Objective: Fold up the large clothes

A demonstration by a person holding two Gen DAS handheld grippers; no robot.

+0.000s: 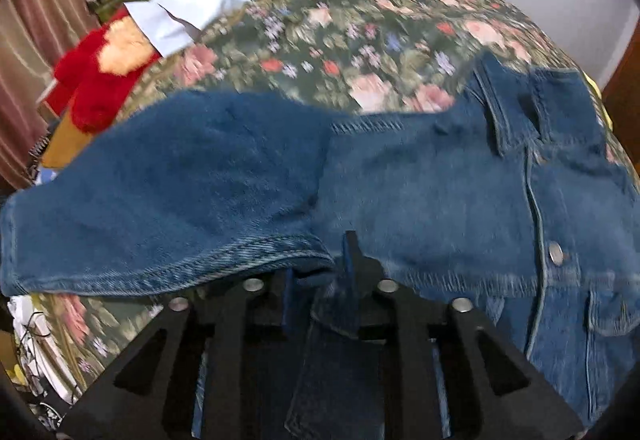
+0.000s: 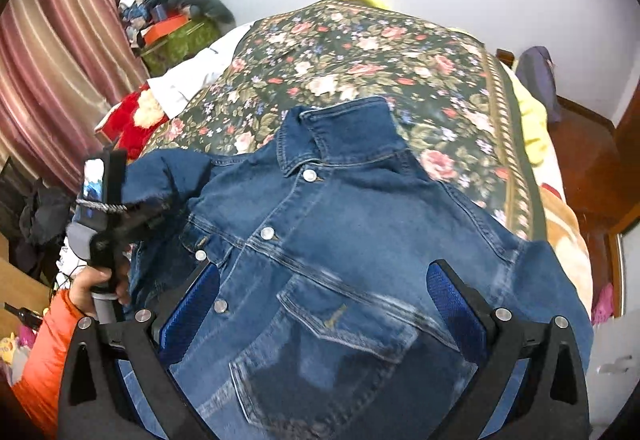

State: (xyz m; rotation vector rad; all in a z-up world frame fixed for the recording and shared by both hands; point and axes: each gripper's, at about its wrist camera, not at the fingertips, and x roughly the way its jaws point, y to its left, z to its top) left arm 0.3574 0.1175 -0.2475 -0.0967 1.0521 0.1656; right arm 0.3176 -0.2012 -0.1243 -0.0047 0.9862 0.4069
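A blue denim jacket (image 1: 440, 191) (image 2: 360, 220) lies front up and buttoned on a floral bedspread (image 1: 340, 19) (image 2: 380, 59), collar toward the far side. My left gripper (image 1: 320, 264) has its fingers close together, with denim of the sleeve's (image 1: 180, 179) cuff end pinched between them. In the right wrist view the left gripper (image 2: 152, 205) is at the left, held by a hand, and the sleeve (image 2: 168, 175) rises to its tips. My right gripper (image 2: 320, 280) is open wide above the jacket's chest pocket (image 2: 344, 320), with nothing pressed by its blue pads (image 2: 452, 304).
A white shirt (image 1: 192, 7) and a red plush toy (image 1: 96, 79) lie at the bed's far left. A striped curtain (image 2: 60, 59) and a cluttered stand (image 2: 172, 31) are beyond. Yellow bedding (image 2: 532, 119) hangs at the right edge. An orange sleeve (image 2: 44, 352) shows lower left.
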